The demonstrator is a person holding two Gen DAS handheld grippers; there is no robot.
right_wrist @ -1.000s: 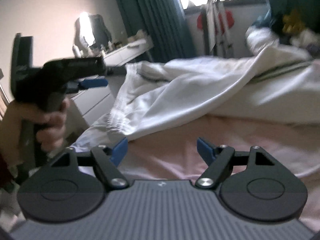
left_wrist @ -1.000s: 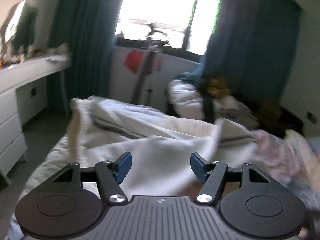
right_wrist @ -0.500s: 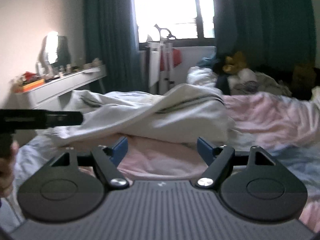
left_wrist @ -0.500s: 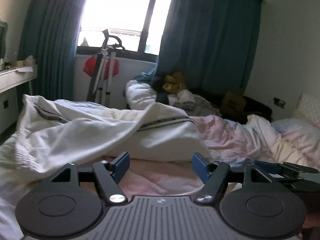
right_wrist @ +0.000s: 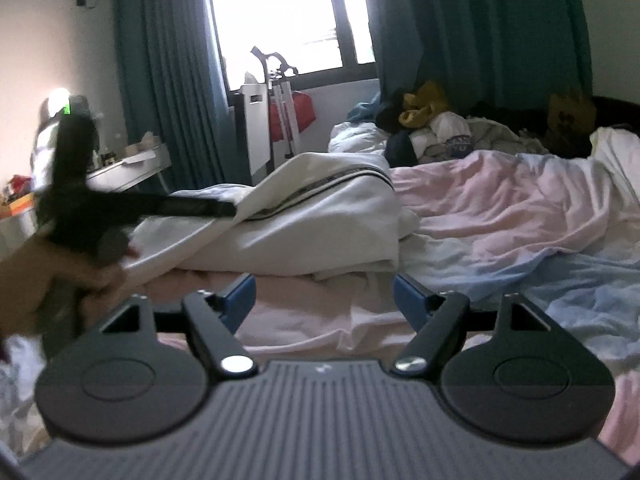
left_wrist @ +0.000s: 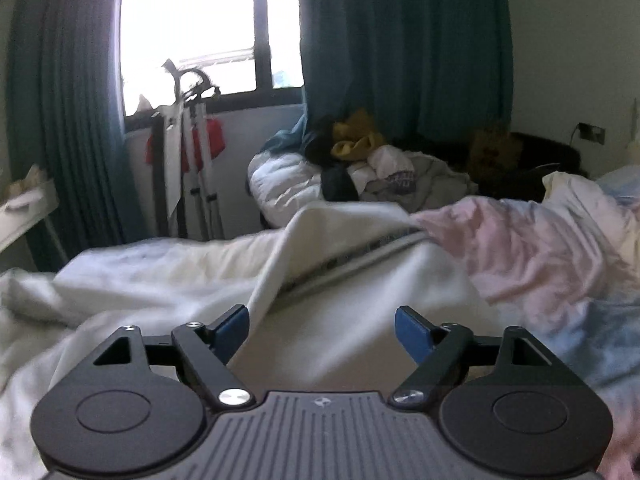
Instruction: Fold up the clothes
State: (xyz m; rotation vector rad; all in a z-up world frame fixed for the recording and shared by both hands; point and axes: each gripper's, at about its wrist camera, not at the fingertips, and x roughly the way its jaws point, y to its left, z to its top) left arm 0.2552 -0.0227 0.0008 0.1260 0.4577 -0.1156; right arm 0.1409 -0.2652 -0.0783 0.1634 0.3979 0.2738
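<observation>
The white garment (right_wrist: pixel 320 224) lies bunched on the bed (right_wrist: pixel 520 216), a loose heap with a dark stripe running along its upper fold, and everything here gets placed against that heap. On its near-left side comes the left gripper (left_wrist: pixel 322 326), jaws spread wide with nothing between them, blue fingertips (left_wrist: pixel 232 326) just over the cloth. From the right wrist view that same tool reaches in from the garment's left, its dark fingers right at a raised flap, though whether they touch the fabric I cannot tell. The right gripper (right_wrist: pixel 324 296) hangs on the garment's near side, low over the pink sheet (right_wrist: pixel 500 208), jaws wide too, holding nothing.

Beyond the garment, toward the window (left_wrist: pixel 192 32), sits a pile of other clothes (left_wrist: pixel 360 160) and a folded rack (left_wrist: pixel 188 168).

So, by my read, we're at the very start of a fold: the piece is still rumpled, nothing pinched yet. The next move calls for each gripper to find an edge or corner of that garment, close on a single layer, and draw it out flat. With cloth this soft and doubled over, grabbing two layers at once is the risk.
</observation>
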